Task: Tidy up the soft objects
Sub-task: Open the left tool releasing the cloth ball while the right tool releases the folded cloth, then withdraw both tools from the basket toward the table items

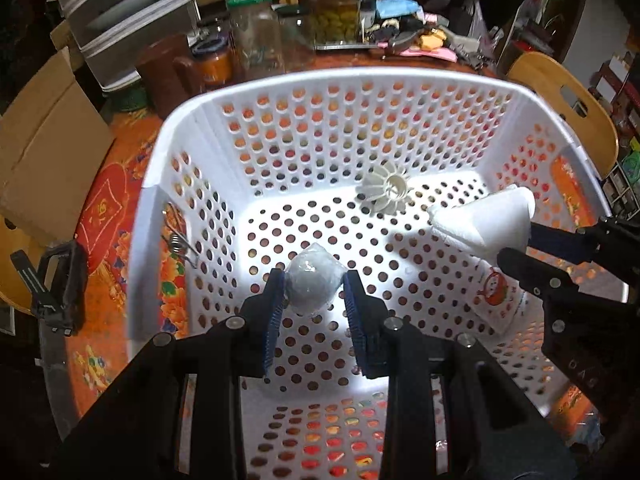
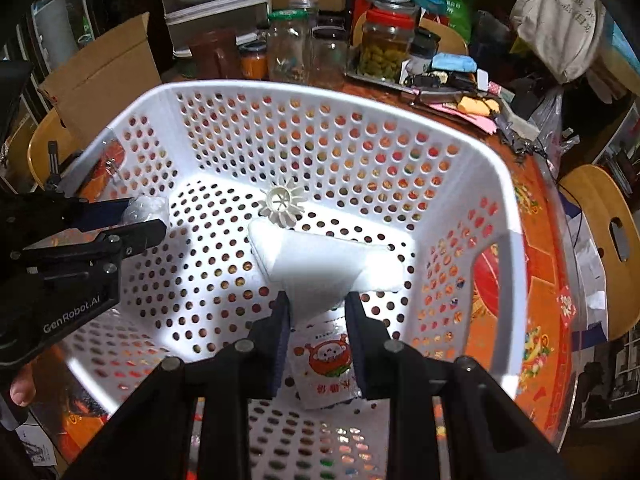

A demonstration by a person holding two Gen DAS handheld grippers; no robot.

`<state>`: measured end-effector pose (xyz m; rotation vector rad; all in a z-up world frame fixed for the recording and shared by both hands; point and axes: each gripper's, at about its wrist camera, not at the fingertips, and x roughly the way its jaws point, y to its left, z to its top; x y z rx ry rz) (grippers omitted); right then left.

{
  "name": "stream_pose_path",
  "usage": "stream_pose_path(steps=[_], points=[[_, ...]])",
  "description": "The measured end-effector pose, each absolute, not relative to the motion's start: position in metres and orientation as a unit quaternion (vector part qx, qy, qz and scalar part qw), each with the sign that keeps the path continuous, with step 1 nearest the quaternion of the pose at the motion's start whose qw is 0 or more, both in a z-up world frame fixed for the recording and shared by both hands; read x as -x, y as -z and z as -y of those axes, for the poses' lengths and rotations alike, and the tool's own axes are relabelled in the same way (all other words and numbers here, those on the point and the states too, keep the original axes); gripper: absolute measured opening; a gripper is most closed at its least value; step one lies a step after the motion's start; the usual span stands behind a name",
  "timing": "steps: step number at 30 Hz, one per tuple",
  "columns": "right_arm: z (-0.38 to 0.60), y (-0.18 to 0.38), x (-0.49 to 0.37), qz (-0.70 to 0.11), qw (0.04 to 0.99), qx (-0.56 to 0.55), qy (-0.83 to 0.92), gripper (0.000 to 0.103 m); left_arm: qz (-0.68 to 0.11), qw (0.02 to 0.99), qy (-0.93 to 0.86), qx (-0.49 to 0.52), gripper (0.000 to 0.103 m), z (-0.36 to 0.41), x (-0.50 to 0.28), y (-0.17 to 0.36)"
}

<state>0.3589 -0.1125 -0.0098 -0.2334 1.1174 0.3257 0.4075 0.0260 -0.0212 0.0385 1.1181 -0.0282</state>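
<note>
Two grippers reach down into a white basket (image 1: 176,128) on the bench, each carrying one soft item, apparently so both can be dropped inside. Nearest, a printed packet (image 2: 326,364) lies flat on the basket floor. The left gripper (image 1: 314,290) has its fingers clamped on a ball (image 1: 314,286), pale and wrapped in shiny film. To the right, the right gripper (image 2: 318,308) pinches a white foam wedge (image 2: 320,256) by its narrow end. Farther in rests a ribbed plastic wheel (image 2: 279,205).

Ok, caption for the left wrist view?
Left gripper holds a wrapped ball over the white basket.
</note>
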Motion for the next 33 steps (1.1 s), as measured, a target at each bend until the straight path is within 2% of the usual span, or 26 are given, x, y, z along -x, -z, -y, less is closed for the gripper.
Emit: stream_pose_path(steps=[6,10,12,13,14,18,20,22,23,26,33], points=[[0.113,0.014,-0.367,-0.534,0.825,0.102,-0.155,0.027,-0.538,0.843,0.019,-0.013,0.028,-0.026,-0.411,0.028],[0.113,0.015,-0.367,-0.533,0.825,0.100,-0.157,0.037,-0.537,0.843,0.026,-0.007,0.032,-0.026,-0.411,0.027],[0.114,0.012,-0.365,-0.528,0.828,0.094,-0.163,0.047,-0.527,0.849,0.032,-0.006,0.038,-0.026,-0.409,0.024],[0.114,0.010,-0.363,-0.524,0.830,0.092,-0.165,0.058,-0.524,0.851,0.034,-0.005,0.042,-0.025,-0.408,0.022],[0.114,0.008,-0.362,-0.521,0.832,0.091,-0.167,0.063,-0.522,0.852,0.036,-0.004,0.046,-0.025,-0.407,0.020],[0.113,-0.003,-0.354,-0.509,0.838,0.085,-0.176,0.075,-0.506,0.862,0.043,-0.015,0.061,-0.016,-0.400,0.010],[0.115,-0.008,-0.352,-0.501,0.844,0.090,-0.170,0.085,-0.496,0.868,0.021,-0.030,0.082,-0.015,-0.398,0.004],[0.119,-0.014,-0.348,-0.496,0.847,0.082,-0.172,0.093,-0.485,0.874,0.015,-0.023,0.093,-0.019,-0.396,-0.003],[0.122,-0.017,-0.346,-0.492,0.850,0.080,-0.171,0.098,-0.480,0.877,0.018,-0.016,0.094,-0.021,-0.394,-0.008],[0.125,-0.024,-0.342,-0.487,0.853,0.080,-0.170,0.100,-0.469,0.883,0.017,-0.013,0.102,-0.024,-0.390,-0.018],[0.131,-0.033,-0.327,-0.479,0.858,0.075,-0.171,0.103,-0.459,0.888,0.022,-0.024,0.103,-0.019,-0.375,-0.032]])
